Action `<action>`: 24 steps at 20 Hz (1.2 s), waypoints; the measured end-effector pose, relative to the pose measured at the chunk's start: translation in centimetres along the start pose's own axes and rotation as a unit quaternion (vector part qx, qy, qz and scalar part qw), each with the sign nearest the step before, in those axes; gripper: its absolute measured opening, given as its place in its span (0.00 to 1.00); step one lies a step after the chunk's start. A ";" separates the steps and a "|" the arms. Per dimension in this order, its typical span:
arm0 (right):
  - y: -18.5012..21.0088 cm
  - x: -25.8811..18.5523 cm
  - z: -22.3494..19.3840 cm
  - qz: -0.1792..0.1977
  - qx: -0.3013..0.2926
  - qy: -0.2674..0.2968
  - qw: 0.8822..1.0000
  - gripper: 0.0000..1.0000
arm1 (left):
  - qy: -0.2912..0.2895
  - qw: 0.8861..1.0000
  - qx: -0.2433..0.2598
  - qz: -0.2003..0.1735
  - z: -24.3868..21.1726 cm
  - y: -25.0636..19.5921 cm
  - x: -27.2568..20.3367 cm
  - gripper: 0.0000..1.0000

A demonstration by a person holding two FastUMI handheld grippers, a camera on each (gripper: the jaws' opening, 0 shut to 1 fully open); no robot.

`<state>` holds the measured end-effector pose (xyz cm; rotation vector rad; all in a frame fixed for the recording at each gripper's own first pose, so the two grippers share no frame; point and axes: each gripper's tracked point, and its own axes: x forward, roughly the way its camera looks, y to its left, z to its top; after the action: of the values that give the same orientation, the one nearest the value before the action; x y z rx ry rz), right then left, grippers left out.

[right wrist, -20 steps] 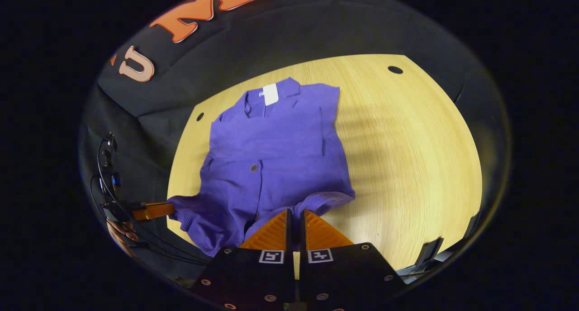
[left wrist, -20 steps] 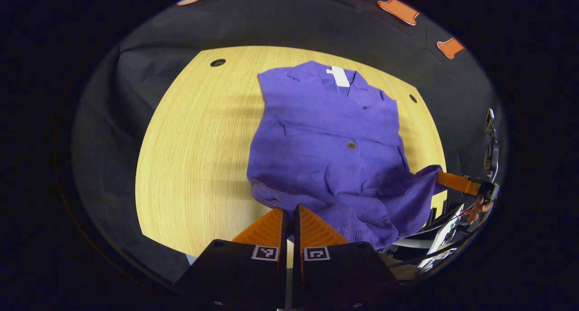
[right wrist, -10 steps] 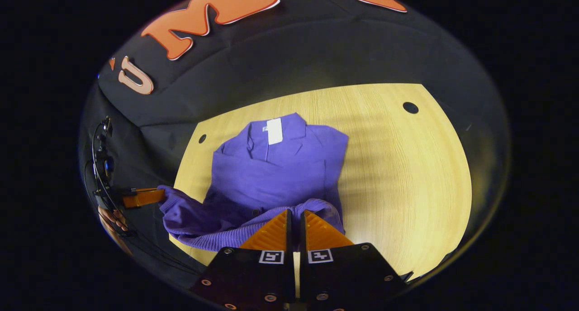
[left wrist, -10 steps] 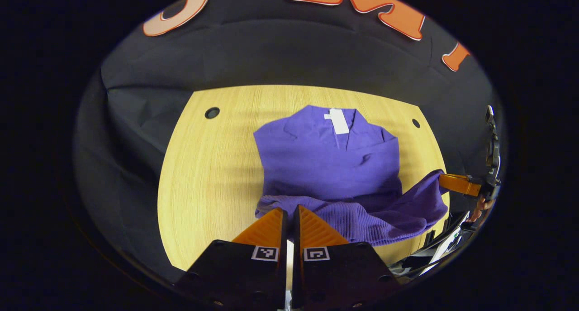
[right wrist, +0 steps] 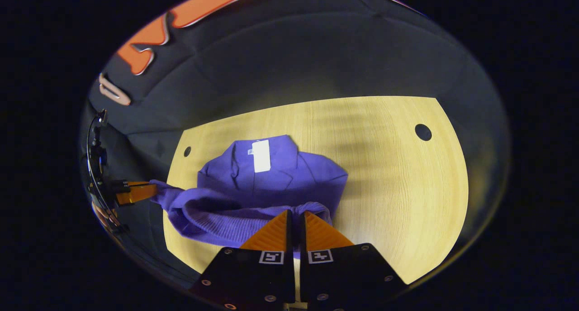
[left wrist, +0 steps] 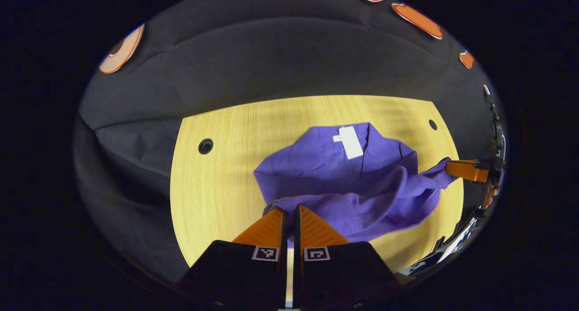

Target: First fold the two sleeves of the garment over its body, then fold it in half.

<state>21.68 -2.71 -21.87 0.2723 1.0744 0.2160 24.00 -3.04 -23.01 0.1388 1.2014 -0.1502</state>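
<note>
Both grippers, left gripper (left wrist: 289, 211) and right gripper (right wrist: 295, 217), are clamped on the hem of one purple shirt (left wrist: 344, 175); the wooden table (left wrist: 217, 198) is bare around it.

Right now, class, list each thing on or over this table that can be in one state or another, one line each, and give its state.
Purple shirt: collar end flat on the table, hem lifted and partway folded toward the collar.
White tag: uncovered at the collar.
Left gripper: shut on the shirt hem.
Right gripper: shut on the shirt hem.
Table: partly covered by the shirt.
</note>
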 end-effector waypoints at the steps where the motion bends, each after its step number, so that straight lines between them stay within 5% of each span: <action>1: 0.1 0.4 1.5 0.007 0.025 -0.013 1.000 0.16 | -0.008 1.000 -0.016 0.008 1.2 0.3 0.6 0.06; 2: 0.3 0.7 3.0 0.018 0.050 -0.029 0.998 0.09 | -0.020 0.999 -0.026 0.018 2.3 0.7 1.2 0.08; 4: -0.3 0.0 6.2 0.028 0.082 -0.070 0.994 0.19 | -0.060 0.996 -0.024 0.055 4.6 2.5 1.7 0.18; 5: -0.6 -0.6 7.6 0.032 0.090 -0.090 0.991 0.32 | -0.091 0.993 -0.017 0.069 5.9 3.2 1.4 0.22; 9: -2.3 -2.5 9.2 0.016 0.085 -0.142 0.986 0.42 | -0.187 0.976 0.000 0.109 9.3 3.8 -0.9 0.44; 12: -2.7 -4.6 9.1 -0.001 0.049 -0.179 0.983 0.50 | -0.237 0.965 -0.010 0.111 10.0 2.6 -3.1 0.66; 16: -2.1 -9.1 8.9 -0.019 -0.001 -0.238 0.971 0.76 | -0.304 0.948 -0.040 0.089 10.3 0.4 -6.6 0.88; 19: -1.3 -12.9 8.5 -0.031 -0.019 -0.281 0.959 0.91 | -0.343 0.935 -0.054 0.067 9.5 0.0 -11.3 0.90; 24: 0.6 -19.2 7.7 -0.040 -0.045 -0.357 0.932 0.95 | -0.418 0.904 -0.067 0.058 6.7 -1.1 -18.1 0.92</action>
<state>19.63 -8.89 -2.24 0.1978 0.3485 0.0779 23.57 -4.58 -3.72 0.0153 0.3384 -0.0117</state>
